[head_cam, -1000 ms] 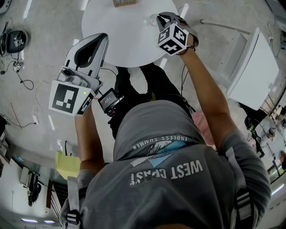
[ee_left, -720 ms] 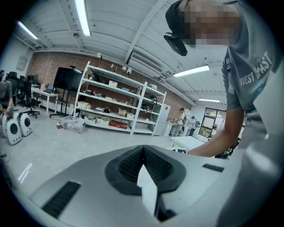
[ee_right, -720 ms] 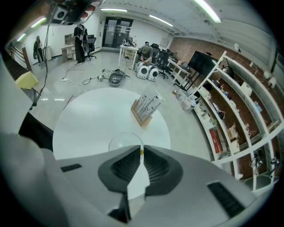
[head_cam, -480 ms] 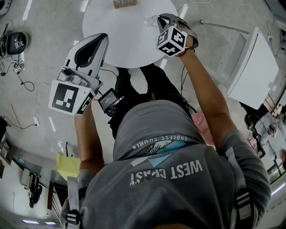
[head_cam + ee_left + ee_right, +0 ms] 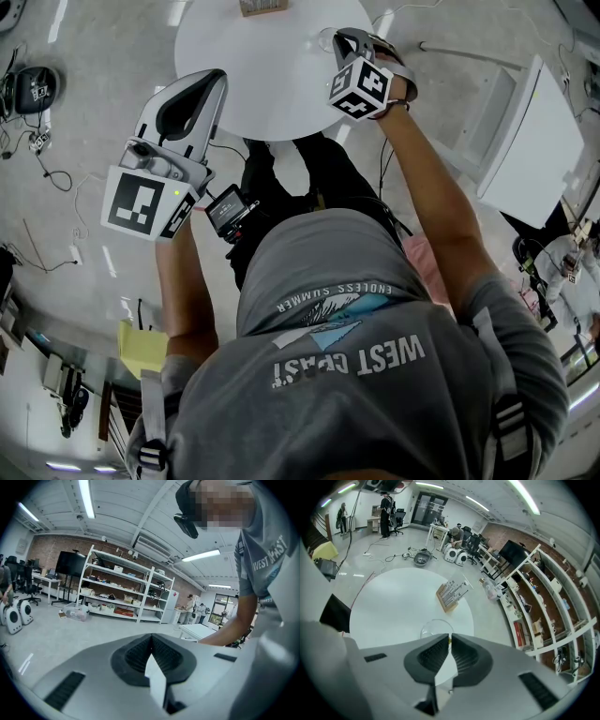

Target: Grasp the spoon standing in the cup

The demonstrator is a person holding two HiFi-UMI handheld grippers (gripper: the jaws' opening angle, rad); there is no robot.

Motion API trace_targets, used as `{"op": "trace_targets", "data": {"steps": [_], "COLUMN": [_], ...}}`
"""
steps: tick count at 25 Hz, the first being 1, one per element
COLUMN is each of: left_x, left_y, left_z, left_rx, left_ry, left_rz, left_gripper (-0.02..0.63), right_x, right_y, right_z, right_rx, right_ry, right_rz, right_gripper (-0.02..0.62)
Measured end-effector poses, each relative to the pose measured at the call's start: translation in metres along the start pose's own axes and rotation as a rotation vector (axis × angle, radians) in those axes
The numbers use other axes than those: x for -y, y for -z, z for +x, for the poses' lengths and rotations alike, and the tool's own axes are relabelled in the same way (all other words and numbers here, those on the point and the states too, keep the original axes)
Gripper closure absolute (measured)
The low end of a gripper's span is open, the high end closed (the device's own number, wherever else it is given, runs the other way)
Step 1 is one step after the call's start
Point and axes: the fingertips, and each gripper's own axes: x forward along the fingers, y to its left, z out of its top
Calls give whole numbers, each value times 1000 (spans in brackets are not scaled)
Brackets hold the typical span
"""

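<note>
Grey workshop floor surrounds a round white desk point(image 5: 393, 606) that carries a wooden rack of thin metal pieces point(image 5: 450, 594) and a clear glass cup point(image 5: 433, 629). Over the cup's near rim hangs the right gripper point(image 5: 450, 638) — its dark ribbed fingers point(image 5: 433, 656) are drawn almost together, pinching a thin yellowish spoon point(image 5: 449, 641), of which only a sliver shows between the tips, just above the cup. Well off the desk's left edge, the left gripper point(image 5: 151, 637) points at white shelving point(image 5: 122, 595), its fingers pressed together with nothing between them.
</note>
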Motion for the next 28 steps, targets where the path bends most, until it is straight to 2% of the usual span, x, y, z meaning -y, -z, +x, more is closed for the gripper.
{"op": "trace_targets", "data": {"steps": [14, 28], "left_x": [6, 14], "left_y": [-6, -20], "left_z": [-8, -31], "left_rx": [15, 33], "left_ry": [1, 20], "left_rz": [16, 65], "left_gripper": [601, 603], "right_x": [-3, 7], "right_y": [-3, -16], "right_z": [-15, -72], "right_rx": [25, 72], "right_ry": [-50, 3], "right_rz": [60, 167], "right_gripper": [587, 589]}}
